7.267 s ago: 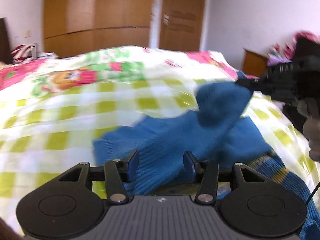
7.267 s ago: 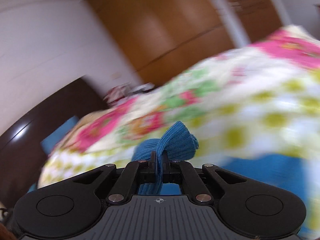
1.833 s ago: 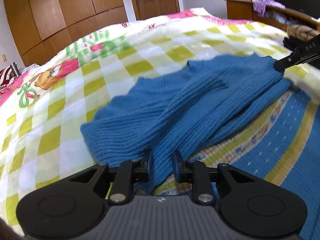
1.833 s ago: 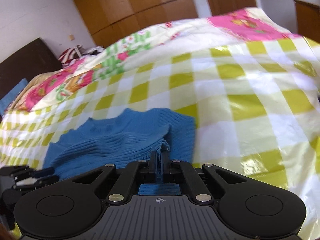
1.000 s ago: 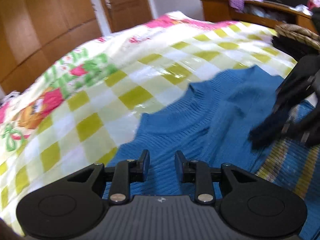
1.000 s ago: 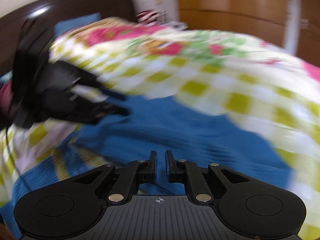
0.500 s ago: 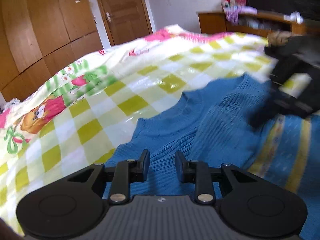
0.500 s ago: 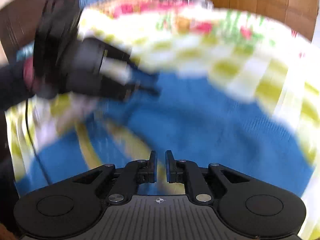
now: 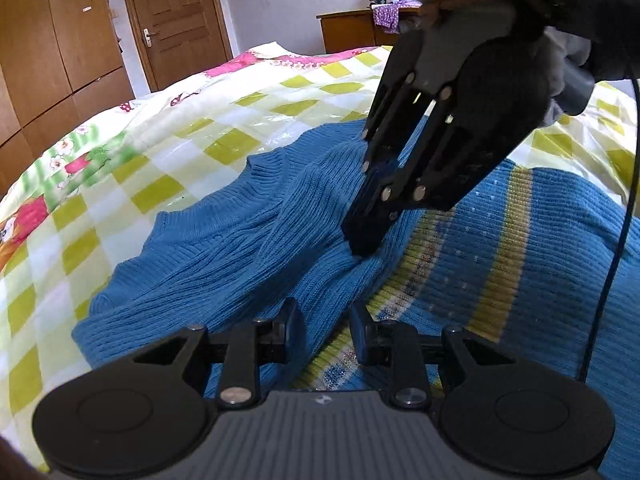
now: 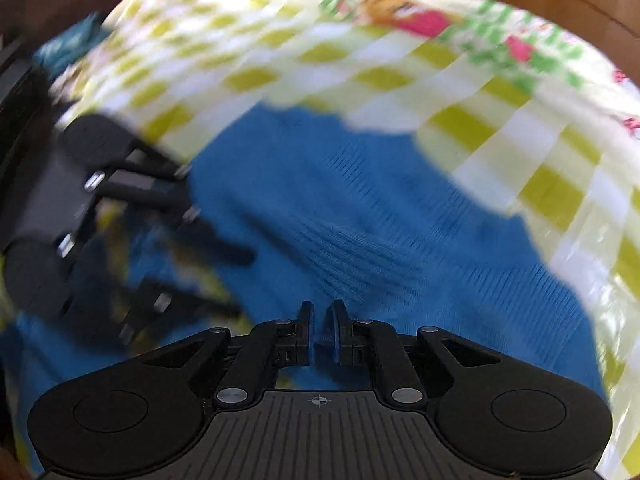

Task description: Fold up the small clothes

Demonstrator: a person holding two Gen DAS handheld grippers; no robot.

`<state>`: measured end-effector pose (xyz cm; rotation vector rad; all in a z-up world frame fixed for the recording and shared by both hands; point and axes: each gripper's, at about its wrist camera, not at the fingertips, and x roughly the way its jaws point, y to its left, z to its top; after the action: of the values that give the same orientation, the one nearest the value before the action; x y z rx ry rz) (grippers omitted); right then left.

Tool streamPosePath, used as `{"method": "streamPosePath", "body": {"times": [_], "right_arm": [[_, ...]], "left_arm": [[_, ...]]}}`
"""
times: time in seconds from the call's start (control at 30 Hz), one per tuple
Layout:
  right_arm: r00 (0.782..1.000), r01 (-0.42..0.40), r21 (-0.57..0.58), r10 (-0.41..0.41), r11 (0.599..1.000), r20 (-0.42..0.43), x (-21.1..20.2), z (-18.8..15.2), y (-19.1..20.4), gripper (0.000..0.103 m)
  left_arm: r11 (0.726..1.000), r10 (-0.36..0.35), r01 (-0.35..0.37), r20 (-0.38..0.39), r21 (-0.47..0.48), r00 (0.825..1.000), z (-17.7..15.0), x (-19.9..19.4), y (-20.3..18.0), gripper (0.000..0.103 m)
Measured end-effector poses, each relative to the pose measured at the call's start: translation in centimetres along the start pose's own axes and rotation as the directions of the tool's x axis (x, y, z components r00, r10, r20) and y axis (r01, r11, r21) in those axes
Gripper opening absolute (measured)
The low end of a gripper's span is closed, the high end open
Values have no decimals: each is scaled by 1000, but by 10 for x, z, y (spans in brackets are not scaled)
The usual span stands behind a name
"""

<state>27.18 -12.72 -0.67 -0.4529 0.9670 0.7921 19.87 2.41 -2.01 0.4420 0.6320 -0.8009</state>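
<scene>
Your left gripper point(image 9: 322, 330) hangs low over the near edge of the blue sweater point(image 9: 224, 240), jaws spread apart with a ridge of knit lying between them but not pinched. Your right gripper point(image 9: 362, 242) points steeply down just ahead of the left jaws, its tips dug into a raised fold of the sweater; its own view shows those jaws point(image 10: 320, 334) nearly together with a narrow gap and nothing clamped in it. The sweater lies bunched on the checked bedspread point(image 9: 192, 128), partly over a striped blue and yellow garment point(image 9: 520, 240) to the right of your left jaws.

The risk, as I judge it, is in the layers. If you close the left jaws where they are, you may catch the striped garment's hem along with the sweater and drag both. The right tips, pressing without gripping, could slide and push the fold into a lump. The two grippers are close enough to knock together. The right view is blurred, so settle before closing.
</scene>
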Motion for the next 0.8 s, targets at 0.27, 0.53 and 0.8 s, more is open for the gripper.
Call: {"method": "streamPosePath", "body": {"times": [0.27,0.53,0.8], "right_arm": [[989,5,62,-14,998,150,-5,41,-21,16],[1000,11,-35,-12,999,-28,2,23,-17,17],[998,50,-62,-52,997,-27,15,27,-16,22]], "left_arm": [[1000,1,0,-18,15,1000,1,5,-5,43],[1000,-2,2,4,-22,1000,-4,6,-1,43],[1000,5,-5,-4,-28,1000,-2,7,-1,43]]}}
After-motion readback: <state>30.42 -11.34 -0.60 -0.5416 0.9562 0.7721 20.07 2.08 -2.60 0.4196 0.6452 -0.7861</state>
